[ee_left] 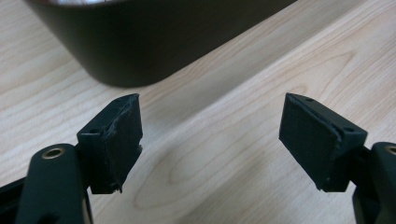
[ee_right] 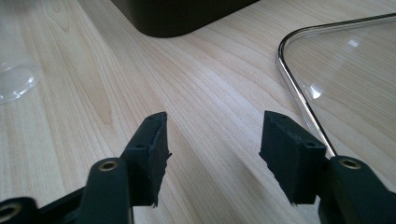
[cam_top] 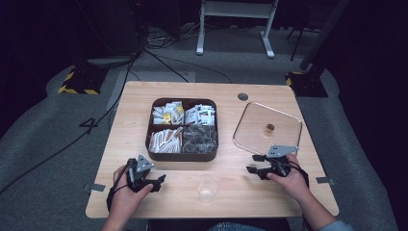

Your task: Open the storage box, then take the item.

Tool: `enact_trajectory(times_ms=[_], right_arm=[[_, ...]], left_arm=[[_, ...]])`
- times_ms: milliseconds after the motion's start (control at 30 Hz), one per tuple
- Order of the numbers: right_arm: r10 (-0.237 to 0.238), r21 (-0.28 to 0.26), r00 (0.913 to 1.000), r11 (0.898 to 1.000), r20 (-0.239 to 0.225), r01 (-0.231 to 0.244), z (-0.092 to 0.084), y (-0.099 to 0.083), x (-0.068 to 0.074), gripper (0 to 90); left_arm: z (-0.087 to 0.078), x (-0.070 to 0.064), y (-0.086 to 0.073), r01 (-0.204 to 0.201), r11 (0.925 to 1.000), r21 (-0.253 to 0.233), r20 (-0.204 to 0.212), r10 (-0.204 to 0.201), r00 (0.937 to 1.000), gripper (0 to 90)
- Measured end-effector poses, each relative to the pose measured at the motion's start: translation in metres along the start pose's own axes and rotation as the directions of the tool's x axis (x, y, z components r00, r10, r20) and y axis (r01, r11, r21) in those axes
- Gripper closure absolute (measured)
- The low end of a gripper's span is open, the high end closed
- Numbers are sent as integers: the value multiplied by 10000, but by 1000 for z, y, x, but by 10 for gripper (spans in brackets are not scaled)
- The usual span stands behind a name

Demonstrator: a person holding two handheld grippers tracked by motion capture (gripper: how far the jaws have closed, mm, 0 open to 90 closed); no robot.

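Note:
A dark four-compartment box (cam_top: 182,153) of packets and sachets stands at the table's middle, and its corner appears in the left gripper view (ee_left: 154,37) and the right gripper view (ee_right: 177,14). To its right lies a clear glass lid (cam_top: 255,139) with a gold knob (cam_top: 270,128); its metal rim (ee_right: 299,88) runs beside my right jaws. A clear plastic cup (cam_top: 207,187) stands near the front edge, its edge (ee_right: 14,70) at far left. My left gripper (cam_top: 158,181) (ee_left: 210,140) rests open below the box's front left corner. My right gripper (cam_top: 252,163) (ee_right: 215,149) is open with nothing between its jaws, just in front of the lid.
The wooden table (cam_top: 139,106) has a round grommet hole (cam_top: 243,96) at the back. Tape tabs mark the left (cam_top: 97,187) and right (cam_top: 325,180) front edges. Cables and stand bases lie on the grey floor beyond.

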State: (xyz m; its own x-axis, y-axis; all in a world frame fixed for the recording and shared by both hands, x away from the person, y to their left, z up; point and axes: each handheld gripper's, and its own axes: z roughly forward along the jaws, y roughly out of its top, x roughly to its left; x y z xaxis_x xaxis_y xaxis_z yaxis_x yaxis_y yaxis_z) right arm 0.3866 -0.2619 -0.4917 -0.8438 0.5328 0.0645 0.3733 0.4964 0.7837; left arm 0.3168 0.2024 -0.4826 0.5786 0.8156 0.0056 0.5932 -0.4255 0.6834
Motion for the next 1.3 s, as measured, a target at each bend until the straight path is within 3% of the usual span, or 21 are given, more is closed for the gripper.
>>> enact_trajectory(times_ms=[67,167,400,467,633,667,767,833,933,967,1000,1067,1100,1133,1167,1200,1233,1300], right_arm=[[-257,383,9995,9990,169,251,5,-5,3,396],[-593,468,9978,9972,296,579,8,-8,6,372],[-550,500,9976,9973,417,529,9,-8,6,342],[-540,500,9977,9974,416,519,9,-8,6,342],[-521,498,9980,9975,371,502,9,-8,6,338],[-520,497,9980,9975,370,501,9,-8,6,338],[-522,503,9980,9975,362,504,9,-8,6,336],[-538,513,9981,9973,309,522,10,-8,5,333],[-557,514,9980,9972,302,541,10,-7,5,332],[-554,515,9980,9972,303,538,10,-7,5,333],[-559,516,9980,9972,298,543,10,-7,5,331],[-558,506,9980,9972,289,543,10,-7,5,329],[-565,515,9980,9972,276,550,11,-6,4,325],[-565,515,9980,9972,276,550,11,-6,4,325],[-585,513,9979,9971,268,570,12,-6,4,324],[-585,513,9979,9971,268,570,12,-6,4,324],[-582,520,9980,9970,248,569,13,-5,4,323],[-591,524,9980,9970,244,578,13,-5,4,323]], left_arm=[[1,-1,3,-35,10000,-30,24,35,10000,222],[2,-3,7,-93,9999,-144,84,94,9999,223],[2,-8,11,-85,9980,-624,306,104,9995,246],[-1,-9,13,-178,9965,-817,314,204,9993,246],[-7,-13,16,15,9897,-1433,678,83,9977,241],[-8,-17,19,-359,9878,-1517,675,466,9966,210],[-9,-24,21,-533,9882,-1434,571,620,9964,196],[-12,-30,22,-879,9860,-1417,701,985,9927,197],[-16,-36,20,-953,9863,-1346,951,1086,9895,202],[-16,-38,19,-938,9882,-1208,1045,1066,9888,208],[-16,-44,17,-1132,9918,-601,1220,1199,9853,220],[-16,-48,15,-1247,9912,-435,1295,1293,9831,217],[-17,-56,12,-1397,9891,-474,1599,1456,9763,216],[-17,-56,12,-1397,9891,-474,1599,1456,9763,212],[-19,-64,12,-1462,9866,-720,1936,1576,9683,208],[-19,-64,12,-1462,9866,-720,1936,1576,9683,207],[-21,-70,13,-1616,9827,-910,2227,1782,9585,207],[-21,-73,13,-1648,9819,-931,2344,1825,9549,204]])
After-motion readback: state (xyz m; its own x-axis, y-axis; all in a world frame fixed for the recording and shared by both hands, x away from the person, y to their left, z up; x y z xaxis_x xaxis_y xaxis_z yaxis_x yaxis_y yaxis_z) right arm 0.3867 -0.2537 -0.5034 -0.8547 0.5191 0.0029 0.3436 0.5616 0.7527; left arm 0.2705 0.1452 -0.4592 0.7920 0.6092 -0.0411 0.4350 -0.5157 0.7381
